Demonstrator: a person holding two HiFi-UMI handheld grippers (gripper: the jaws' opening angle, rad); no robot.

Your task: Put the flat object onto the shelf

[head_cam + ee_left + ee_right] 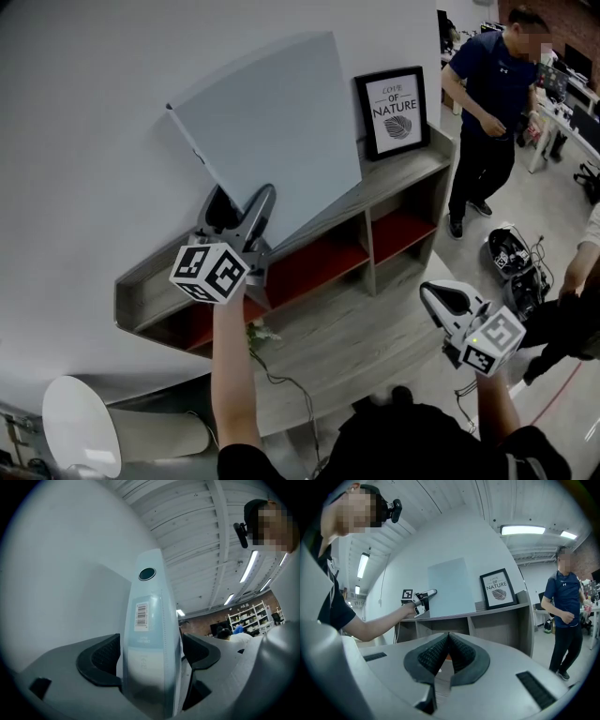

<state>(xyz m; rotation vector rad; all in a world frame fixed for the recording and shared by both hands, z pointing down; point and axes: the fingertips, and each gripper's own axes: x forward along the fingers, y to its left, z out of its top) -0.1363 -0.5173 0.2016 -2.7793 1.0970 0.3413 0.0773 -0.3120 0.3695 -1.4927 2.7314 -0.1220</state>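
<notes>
While the left gripper (244, 199) stands with its jaws wide on either side of the panel (272, 131), the pads looking just clear of its lower left edge, the panel itself sits on top of the shelf (398, 183), bottom edge on the board and back tilted against the wall (94, 112). It is a thin, pale blue sheet in a glossy clear wrap, with a barcode sticker and a round hang hole near the edge. I would judge it light and stiff enough to stand without sagging, yet slick under the pads and easy to crease or tip sideways. The edge low down, close to where it meets the shelf, seems the sensible place to grip, pads flat on both faces. The placing looks all but finished. The shelf top is grey wood grain, long and narrow, with red-backed compartments below. Further right on the same top a black frame (394, 112) leans on the wall just beside the panel; whether they touch I cannot tell. The right gripper (433, 298) hangs well off the shelf over the plank floor (366, 342), jaws pressed together on nothing. At the far right a person (487, 103) stands by desks, and gear (511, 255) with cables lies on the floor.
</notes>
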